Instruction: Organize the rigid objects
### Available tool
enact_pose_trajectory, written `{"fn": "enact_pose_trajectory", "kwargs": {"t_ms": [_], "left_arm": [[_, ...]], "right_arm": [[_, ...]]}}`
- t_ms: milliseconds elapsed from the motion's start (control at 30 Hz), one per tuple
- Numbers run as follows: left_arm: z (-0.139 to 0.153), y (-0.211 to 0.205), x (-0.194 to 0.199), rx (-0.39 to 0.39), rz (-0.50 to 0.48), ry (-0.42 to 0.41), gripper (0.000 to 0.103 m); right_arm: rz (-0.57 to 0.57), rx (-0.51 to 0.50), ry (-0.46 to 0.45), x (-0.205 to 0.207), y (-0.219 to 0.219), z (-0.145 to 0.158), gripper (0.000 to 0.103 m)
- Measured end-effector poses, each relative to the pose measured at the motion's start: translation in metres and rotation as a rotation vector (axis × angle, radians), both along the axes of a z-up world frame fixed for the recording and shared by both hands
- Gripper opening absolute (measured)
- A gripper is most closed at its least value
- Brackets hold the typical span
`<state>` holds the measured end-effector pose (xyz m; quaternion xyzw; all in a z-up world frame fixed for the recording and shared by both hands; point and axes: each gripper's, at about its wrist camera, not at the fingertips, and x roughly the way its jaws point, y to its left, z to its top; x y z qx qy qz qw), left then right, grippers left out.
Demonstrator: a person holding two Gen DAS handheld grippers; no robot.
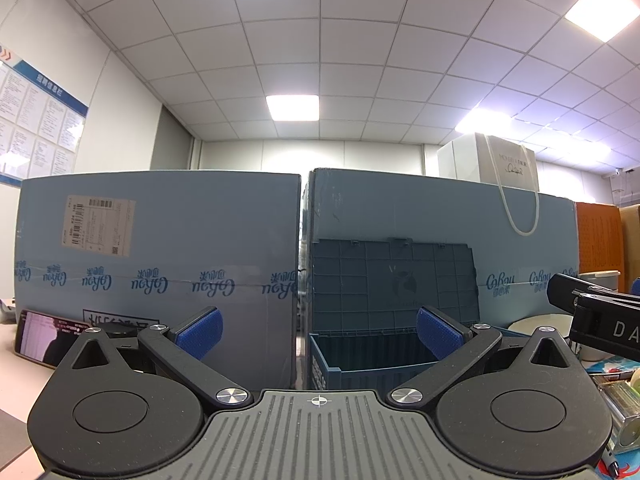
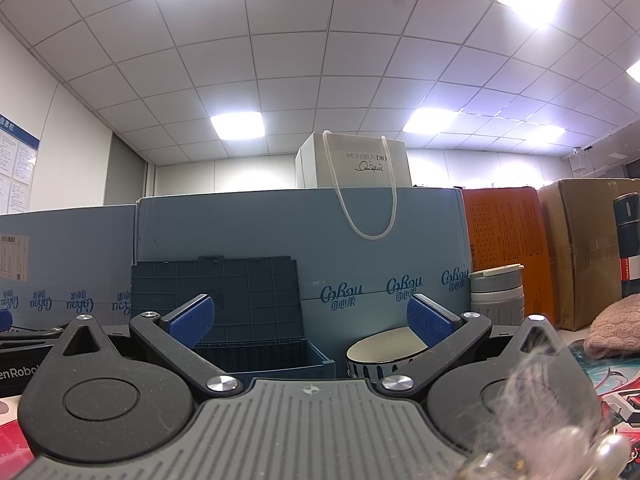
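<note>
A blue plastic storage box [image 1: 360, 364] stands open, its ribbed lid [image 1: 394, 276] leaning back against a big blue carton. It also shows in the right wrist view [image 2: 288, 360]. My left gripper [image 1: 319, 332] is open and empty, just in front of the box. My right gripper [image 2: 310, 320] is open and empty, between the box and a striped bowl [image 2: 384, 350]. A grey lidded cup [image 2: 498, 294] stands behind the bowl. The right gripper's body [image 1: 596, 316] shows at the right edge of the left wrist view.
Two big blue cartons [image 1: 160, 256] wall off the back, with a white gift bag [image 2: 356, 164] on top. An orange box [image 2: 506, 248] and a brown carton [image 2: 580, 248] stand at the right. A phone [image 1: 40, 336], a dark bottle [image 2: 628, 244] and pink knitwear [image 2: 616, 330] are nearby.
</note>
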<state>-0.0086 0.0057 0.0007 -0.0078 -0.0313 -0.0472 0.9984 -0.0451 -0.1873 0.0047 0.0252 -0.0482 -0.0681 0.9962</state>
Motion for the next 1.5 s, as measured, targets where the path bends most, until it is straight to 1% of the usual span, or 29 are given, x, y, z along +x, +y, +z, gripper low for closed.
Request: {"fn": "enact_pose_trajectory", "kwargs": {"t_ms": [100, 833, 967, 1200, 1333, 1400, 1500], "left_arm": [[0.0, 0.0, 0.0, 0.001, 0.0, 0.0, 0.103], [0.001, 0.0, 0.0, 0.0, 0.004, 0.005, 0.103], [0.001, -0.002, 0.002, 0.002, 0.008, 0.018, 0.103], [0.001, 0.001, 0.003, -0.01, 0.003, 0.021, 0.103], [0.001, 0.006, 0.004, -0.041, -0.012, 0.028, 0.103], [0.002, 0.009, 0.004, -0.057, -0.01, 0.041, 0.103], [0.003, 0.012, 0.005, -0.063, -0.012, 0.076, 0.103]], "right_arm": [[0.0, -0.016, 0.003, -0.001, 0.001, 0.0, 0.103], [-0.007, 0.002, 0.013, -0.002, -0.003, 0.001, 0.103], [-0.014, 0.013, 0.013, -0.003, -0.003, 0.001, 0.103], [-0.012, 0.031, 0.029, -0.002, -0.004, 0.001, 0.103], [-0.022, 0.016, 0.008, -0.005, -0.001, 0.003, 0.103], [-0.028, 0.017, 0.002, -0.007, 0.001, 0.005, 0.103], [-0.049, 0.024, 0.038, -0.009, 0.003, 0.012, 0.103]]}}
